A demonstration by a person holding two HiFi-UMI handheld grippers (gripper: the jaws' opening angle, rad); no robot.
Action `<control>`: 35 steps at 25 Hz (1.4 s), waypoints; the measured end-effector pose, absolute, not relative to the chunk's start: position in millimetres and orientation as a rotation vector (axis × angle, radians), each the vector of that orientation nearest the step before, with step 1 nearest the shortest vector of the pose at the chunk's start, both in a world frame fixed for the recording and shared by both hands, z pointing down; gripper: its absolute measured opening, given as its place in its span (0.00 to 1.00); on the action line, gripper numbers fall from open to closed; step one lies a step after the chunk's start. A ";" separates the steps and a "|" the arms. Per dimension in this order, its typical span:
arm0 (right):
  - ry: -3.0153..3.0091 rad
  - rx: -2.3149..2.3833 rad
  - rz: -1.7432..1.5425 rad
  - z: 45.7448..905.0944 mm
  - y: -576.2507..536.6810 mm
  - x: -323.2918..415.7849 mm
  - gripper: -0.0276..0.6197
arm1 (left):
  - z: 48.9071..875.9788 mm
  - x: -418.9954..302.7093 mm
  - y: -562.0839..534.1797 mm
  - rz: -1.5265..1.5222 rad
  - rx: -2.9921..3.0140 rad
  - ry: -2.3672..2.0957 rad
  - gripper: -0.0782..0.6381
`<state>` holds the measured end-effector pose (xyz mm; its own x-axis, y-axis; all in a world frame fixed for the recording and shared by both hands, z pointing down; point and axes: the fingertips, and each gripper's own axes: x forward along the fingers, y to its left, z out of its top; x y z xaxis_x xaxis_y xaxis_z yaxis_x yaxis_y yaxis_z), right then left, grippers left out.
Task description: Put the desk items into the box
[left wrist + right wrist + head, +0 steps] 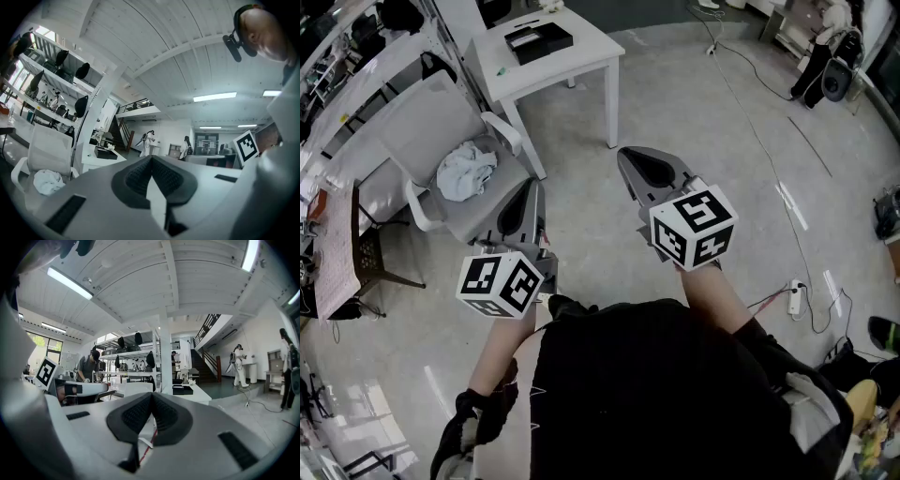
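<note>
A black box lies on a small white table, well ahead of both grippers. The same black box shows far off in the left gripper view, and the black box is also distant in the right gripper view. My left gripper is held in the air near a white chair, jaws closed together with nothing between them. My right gripper is beside it, also shut and empty, pointing toward the table. I cannot make out any loose desk items clearly.
A white chair with a crumpled pale cloth on its seat stands left of the table. Shelving and desks line the far left. Cables and a power strip lie on the floor at the right. People stand in the distance.
</note>
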<state>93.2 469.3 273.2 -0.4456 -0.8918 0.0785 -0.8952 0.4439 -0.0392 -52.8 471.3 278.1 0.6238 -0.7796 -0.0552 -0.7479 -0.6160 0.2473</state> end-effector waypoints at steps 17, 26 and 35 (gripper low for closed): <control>-2.690 1.643 0.187 281.4 469.9 86.3 0.05 | 289.1 -69.4 482.0 -0.191 2.613 -1.301 0.12; -2.659 1.587 0.218 301.5 430.3 72.6 0.05 | 308.3 -75.4 433.6 -0.227 2.547 -1.278 0.12; -2.609 1.577 0.252 314.1 355.2 68.1 0.05 | 320.1 -74.6 354.0 -0.229 2.523 -1.232 0.12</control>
<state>68.1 355.2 314.1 -0.4658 -0.8711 0.1555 -0.8848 0.4556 -0.0979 -74.6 354.0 320.1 0.6146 -0.7888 -0.0019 -0.7370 -0.5751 0.3552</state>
